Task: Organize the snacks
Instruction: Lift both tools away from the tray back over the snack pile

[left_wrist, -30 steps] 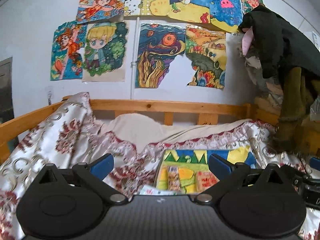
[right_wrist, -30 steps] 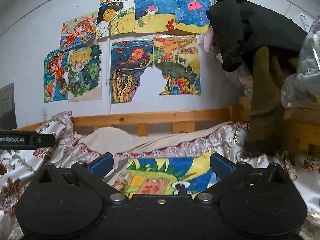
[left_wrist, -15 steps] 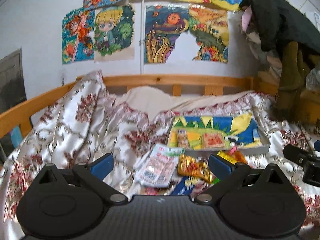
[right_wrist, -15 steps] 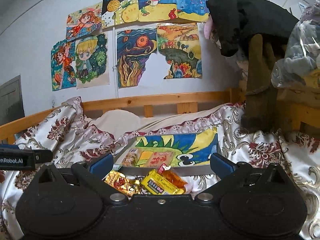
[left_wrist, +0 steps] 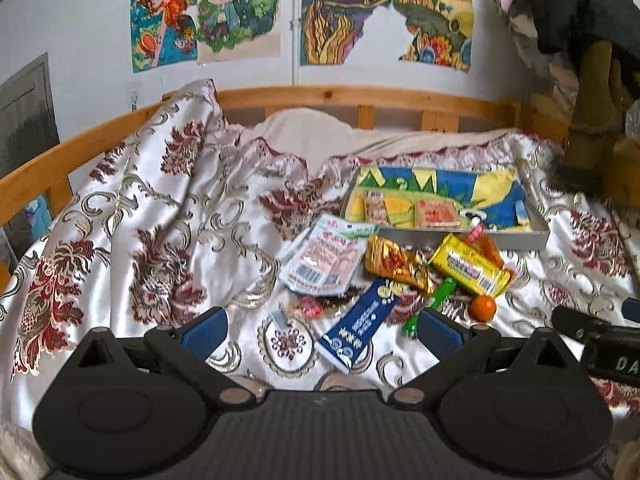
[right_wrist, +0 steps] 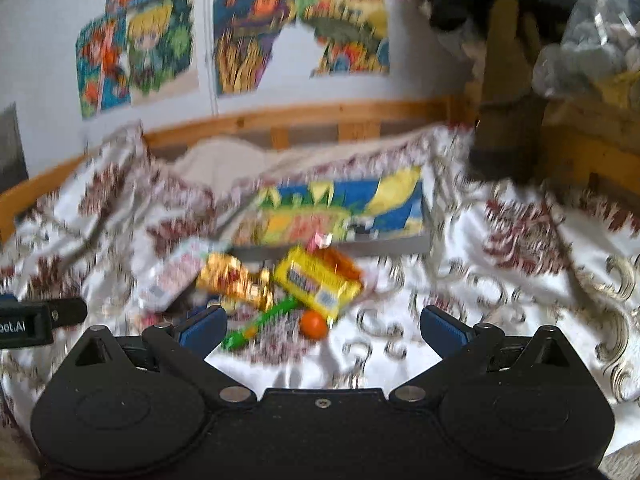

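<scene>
On the floral satin bedspread (left_wrist: 168, 216), a heap of snack packets lies just before a shallow grey tray (left_wrist: 536, 232) with a bright painted lining: white sachet (left_wrist: 324, 256), gold wrapper (left_wrist: 396, 264), yellow bar (left_wrist: 468, 266), blue stick pack (left_wrist: 360, 324), small orange ball (left_wrist: 483, 307). Left gripper (left_wrist: 320, 326) and right gripper (right_wrist: 322, 324) both hover wide apart, empty

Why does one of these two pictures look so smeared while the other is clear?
Right wrist view: motion blur smears the yellow packet and wall drawings, though the claw itself stays crisp. Left wrist view: mostly sharp, the blue packet legible; fisheye bends the wooden bed rail.
</scene>
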A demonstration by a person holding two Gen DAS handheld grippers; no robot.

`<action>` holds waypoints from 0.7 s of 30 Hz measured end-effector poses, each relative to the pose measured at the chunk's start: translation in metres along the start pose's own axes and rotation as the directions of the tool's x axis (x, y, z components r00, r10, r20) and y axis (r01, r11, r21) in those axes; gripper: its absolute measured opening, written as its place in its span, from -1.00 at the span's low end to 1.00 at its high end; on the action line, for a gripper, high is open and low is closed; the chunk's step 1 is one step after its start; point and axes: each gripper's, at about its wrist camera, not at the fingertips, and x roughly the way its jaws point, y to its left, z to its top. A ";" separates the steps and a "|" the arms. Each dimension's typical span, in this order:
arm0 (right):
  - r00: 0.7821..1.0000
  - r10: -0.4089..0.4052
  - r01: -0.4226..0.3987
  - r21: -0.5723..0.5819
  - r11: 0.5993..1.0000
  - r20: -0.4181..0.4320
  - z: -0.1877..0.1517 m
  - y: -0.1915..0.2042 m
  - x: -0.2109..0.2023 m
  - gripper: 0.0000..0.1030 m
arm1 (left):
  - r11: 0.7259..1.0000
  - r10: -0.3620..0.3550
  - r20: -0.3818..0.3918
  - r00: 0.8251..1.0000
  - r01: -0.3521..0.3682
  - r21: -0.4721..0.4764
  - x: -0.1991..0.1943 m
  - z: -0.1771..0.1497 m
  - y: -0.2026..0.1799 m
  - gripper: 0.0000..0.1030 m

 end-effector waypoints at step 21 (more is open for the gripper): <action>0.993 0.018 -0.016 0.011 1.000 -0.114 -0.003 -0.001 0.017 0.99 | 1.000 0.012 -0.163 0.987 -0.008 0.024 0.014 -0.017 0.006 0.99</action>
